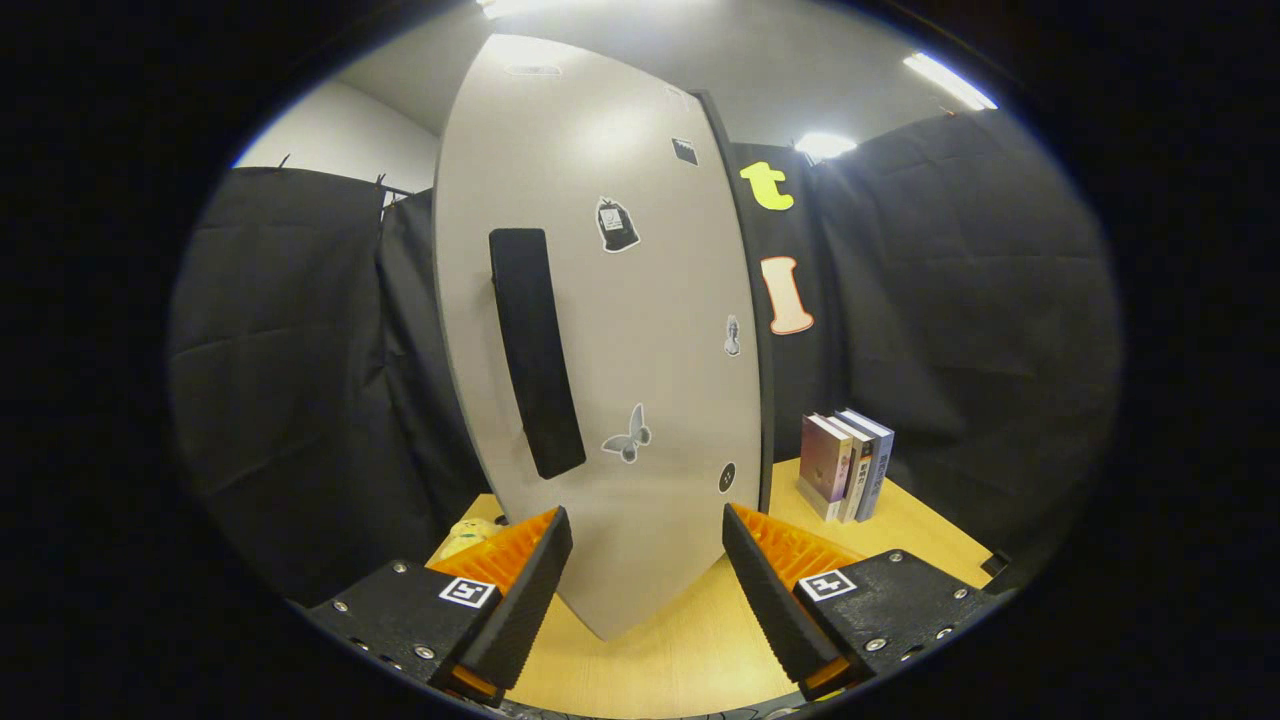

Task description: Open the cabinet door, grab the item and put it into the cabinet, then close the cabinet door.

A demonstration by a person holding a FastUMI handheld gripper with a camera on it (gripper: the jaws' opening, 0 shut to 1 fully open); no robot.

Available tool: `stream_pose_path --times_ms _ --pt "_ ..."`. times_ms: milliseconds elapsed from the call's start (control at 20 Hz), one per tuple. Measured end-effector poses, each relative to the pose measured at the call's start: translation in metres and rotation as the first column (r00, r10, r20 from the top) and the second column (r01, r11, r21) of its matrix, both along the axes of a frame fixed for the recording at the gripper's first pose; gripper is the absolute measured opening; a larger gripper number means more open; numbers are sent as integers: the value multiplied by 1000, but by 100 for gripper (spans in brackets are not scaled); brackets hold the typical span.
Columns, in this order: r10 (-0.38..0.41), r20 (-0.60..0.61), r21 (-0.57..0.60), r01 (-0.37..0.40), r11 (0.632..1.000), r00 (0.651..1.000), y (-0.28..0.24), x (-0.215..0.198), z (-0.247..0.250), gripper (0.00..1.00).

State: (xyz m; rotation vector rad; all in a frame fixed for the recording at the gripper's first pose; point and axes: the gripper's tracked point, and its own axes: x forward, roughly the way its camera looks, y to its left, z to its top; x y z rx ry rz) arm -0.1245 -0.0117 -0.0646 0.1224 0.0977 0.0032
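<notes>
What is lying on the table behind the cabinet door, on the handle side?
A pale yellow object peeks out past the cabinet door, beyond the open gripper. The door covers most of it, so I cannot identify it.

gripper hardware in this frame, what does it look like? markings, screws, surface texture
The gripper has two wedge-shaped fingers with ridged, serrated inner faces. Each sits on a black block body fixed with small silver screws, and each block carries a square black-and-white fiducial marker on top. Ribbed orange plastic parts show behind the fingers. No cables are visible.
</notes>
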Motion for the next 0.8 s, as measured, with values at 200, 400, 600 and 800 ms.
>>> stream_pose_path --times_ms 200,400,600,800 --pt "21 -8 16 -20 1000 1000 11 6 3 95" --pt "22 -9 25 -22 999 1000 16 13 5 94" --pt "23 -4 4 -23 1000 1000 19 11 9 94" --pt "24 -20 4 -24 1000 1000 24 13 5 94"
